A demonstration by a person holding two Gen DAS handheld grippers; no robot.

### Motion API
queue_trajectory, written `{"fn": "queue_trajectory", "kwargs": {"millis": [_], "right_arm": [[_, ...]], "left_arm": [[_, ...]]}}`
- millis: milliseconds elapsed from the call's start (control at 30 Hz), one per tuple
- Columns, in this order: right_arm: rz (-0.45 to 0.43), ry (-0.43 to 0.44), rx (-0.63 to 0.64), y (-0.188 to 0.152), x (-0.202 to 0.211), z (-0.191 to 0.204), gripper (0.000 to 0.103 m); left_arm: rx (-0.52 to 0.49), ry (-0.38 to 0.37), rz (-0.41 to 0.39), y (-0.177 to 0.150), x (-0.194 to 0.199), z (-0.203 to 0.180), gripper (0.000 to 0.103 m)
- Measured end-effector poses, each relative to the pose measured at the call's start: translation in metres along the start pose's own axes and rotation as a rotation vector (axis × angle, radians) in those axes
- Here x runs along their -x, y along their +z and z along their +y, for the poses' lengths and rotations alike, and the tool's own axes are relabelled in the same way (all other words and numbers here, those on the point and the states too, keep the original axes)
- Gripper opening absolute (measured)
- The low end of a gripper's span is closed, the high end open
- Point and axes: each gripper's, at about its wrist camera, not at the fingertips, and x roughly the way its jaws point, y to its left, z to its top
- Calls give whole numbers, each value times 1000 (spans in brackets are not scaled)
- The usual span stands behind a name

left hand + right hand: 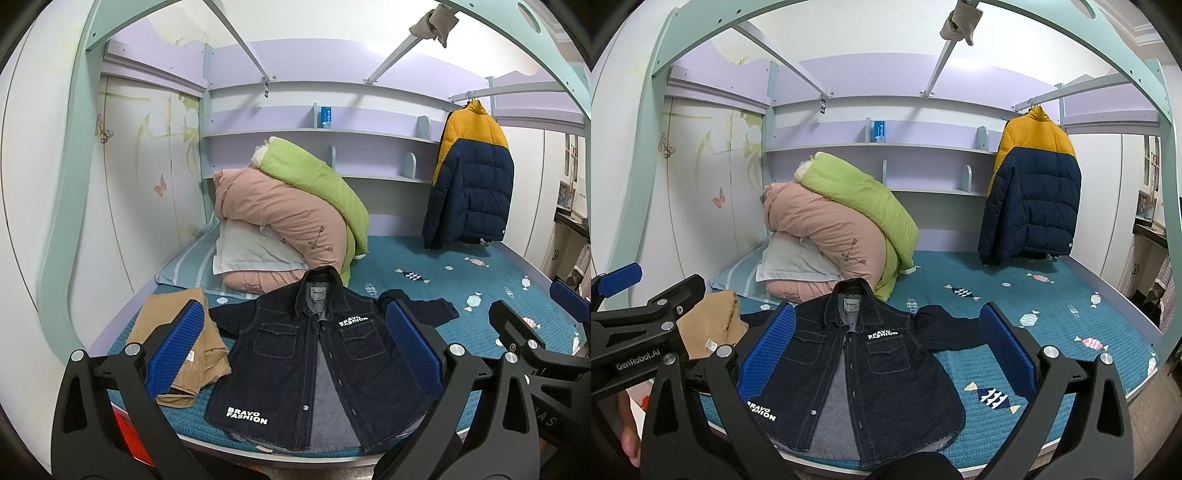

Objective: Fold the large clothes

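- a dark denim jacket (314,354) lies face up and unbuttoned on the near edge of the teal bed cover (461,273), collar toward the bedding pile, grey lining showing down the middle.
- the left gripper (295,350) hangs above the jacket, jaws spread wide and holding nothing; the right gripper (886,350) does likewise, jaws equally spread.
- the left wrist view alone shows the tan folded garment (181,347) in full, just beside the jacket's sleeve, plus the whole lower "bravo fashion" print.
- the right wrist view alone shows the jacket's far sleeve (945,325) stretched out flat across the cover, and a bare hand (628,439) at the frame's lower left.
- both views show the pink and green quilts (842,229) and a yellow-and-navy puffer coat (1030,192) hanging at the back.
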Motion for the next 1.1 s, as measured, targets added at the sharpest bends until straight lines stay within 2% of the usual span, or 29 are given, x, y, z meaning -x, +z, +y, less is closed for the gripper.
{"fn": "queue_trajectory", "kwargs": {"millis": [967,1100], "right_arm": [[5,5,-2,-2,-1,2,96],[4,5,-2,-2,-1,2,96]], "left_arm": [[1,2,5,-4,-1,2,98],[-2,7,8,-13,-5,5,98]]}}
